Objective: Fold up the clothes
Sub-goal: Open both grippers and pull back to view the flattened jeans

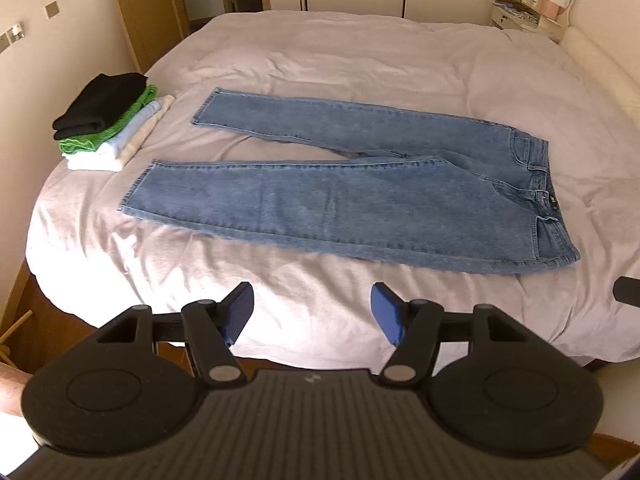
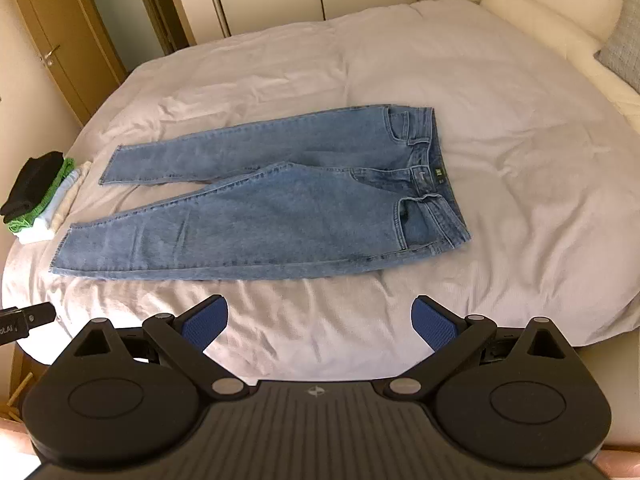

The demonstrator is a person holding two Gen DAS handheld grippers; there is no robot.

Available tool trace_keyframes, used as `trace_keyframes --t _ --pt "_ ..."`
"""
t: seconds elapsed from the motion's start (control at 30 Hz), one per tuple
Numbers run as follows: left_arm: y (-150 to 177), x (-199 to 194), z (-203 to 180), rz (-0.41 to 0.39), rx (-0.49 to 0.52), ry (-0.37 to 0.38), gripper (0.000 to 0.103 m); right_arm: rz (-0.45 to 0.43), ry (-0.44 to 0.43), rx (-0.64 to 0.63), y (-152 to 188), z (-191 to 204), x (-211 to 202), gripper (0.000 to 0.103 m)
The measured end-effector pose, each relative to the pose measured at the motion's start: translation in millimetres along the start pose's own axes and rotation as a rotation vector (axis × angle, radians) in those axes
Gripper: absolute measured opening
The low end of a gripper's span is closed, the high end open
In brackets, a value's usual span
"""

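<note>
Your jeans lie flat across the bed, legs spread toward the folded stack at the left edge. Both your left hand-held gripper and right hand-held gripper hover wide apart over the near edge, holding nothing.

Left gripper and right gripper both level, jaws spread wide, nothing held
</note>
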State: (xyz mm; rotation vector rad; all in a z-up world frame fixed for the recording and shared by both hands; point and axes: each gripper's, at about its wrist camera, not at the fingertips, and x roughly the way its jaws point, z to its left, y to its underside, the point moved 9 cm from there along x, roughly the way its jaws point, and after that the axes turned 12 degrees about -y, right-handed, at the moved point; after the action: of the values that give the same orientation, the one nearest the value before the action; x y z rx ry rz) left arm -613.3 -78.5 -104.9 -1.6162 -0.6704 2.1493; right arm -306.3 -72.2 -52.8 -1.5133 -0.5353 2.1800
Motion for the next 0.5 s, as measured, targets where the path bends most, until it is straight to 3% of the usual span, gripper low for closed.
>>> trace_keyframes --t 0.33,0.5 --pt "-5 15 10 0.023 0.008 -0.017 0.063 0.005 -0.025 0.002 -1 14 10 0.101" --pt "-26 42 22 0.033 0.018 -0.017 0.063 0.013 -0.028 0.006 -16 25 30 0.101"
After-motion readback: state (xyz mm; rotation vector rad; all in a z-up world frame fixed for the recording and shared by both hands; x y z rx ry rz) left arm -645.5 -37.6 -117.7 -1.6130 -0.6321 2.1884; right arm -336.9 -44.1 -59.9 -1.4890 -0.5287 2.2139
